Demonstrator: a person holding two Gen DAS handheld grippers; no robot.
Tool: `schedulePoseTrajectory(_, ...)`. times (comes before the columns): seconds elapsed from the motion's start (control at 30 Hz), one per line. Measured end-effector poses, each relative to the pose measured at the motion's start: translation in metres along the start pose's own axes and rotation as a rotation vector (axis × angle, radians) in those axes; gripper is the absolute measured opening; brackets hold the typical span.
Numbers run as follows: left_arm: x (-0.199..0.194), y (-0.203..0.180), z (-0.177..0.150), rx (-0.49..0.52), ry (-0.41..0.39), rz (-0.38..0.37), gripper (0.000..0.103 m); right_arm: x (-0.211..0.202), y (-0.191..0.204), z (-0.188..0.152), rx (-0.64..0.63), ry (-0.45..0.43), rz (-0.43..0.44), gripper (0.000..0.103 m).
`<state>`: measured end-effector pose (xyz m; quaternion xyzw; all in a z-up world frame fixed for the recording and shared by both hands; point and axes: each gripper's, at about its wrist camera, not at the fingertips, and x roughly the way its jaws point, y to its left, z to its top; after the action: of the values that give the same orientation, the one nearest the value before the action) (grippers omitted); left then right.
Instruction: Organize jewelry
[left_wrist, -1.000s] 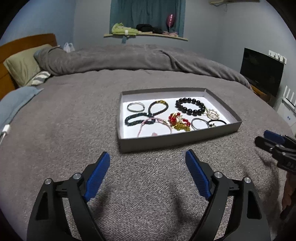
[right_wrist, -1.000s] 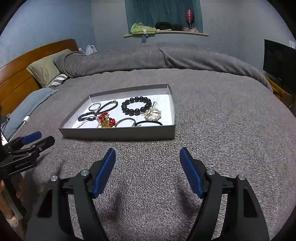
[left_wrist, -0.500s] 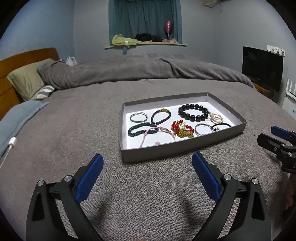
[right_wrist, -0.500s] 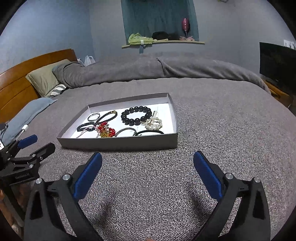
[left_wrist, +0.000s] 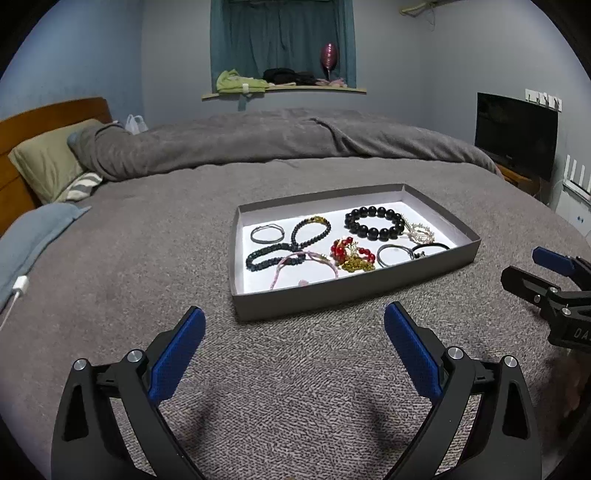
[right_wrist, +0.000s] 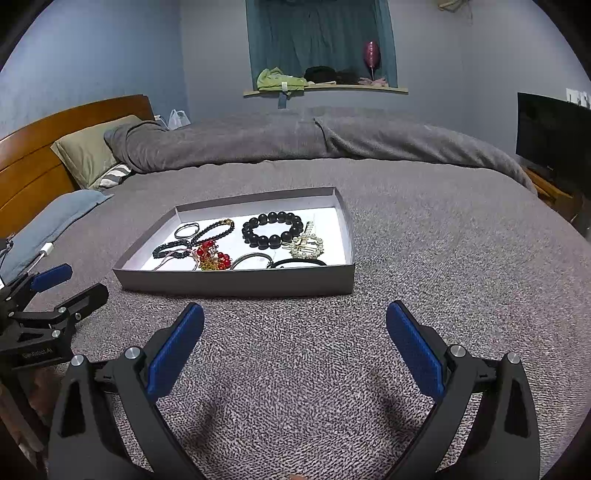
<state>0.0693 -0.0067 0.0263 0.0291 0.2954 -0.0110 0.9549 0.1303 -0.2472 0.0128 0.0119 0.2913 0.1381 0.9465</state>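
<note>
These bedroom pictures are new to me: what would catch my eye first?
Probably the shallow grey tray lying on the grey bedspread, its white floor strewn with jewelry: a chunky black bead bracelet toward the far right, a red and gold cluster near the middle. Next, the open blue-padded left tool and right tool in the foreground, both short of the tray and holding nothing.

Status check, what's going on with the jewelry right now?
Both tongs open, empty: left, right. Jewelry all in tray on bed. Nothing in the way.
</note>
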Motion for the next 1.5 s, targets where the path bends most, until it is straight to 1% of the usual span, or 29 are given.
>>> schedulePoseTrajectory(1.5, -0.0005, -0.0017, -0.0028, 0.009, 0.003, -0.003, 0.097, 0.0016, 0.0008, -0.0038, -0.017, 0.005, -0.008, 0.098)
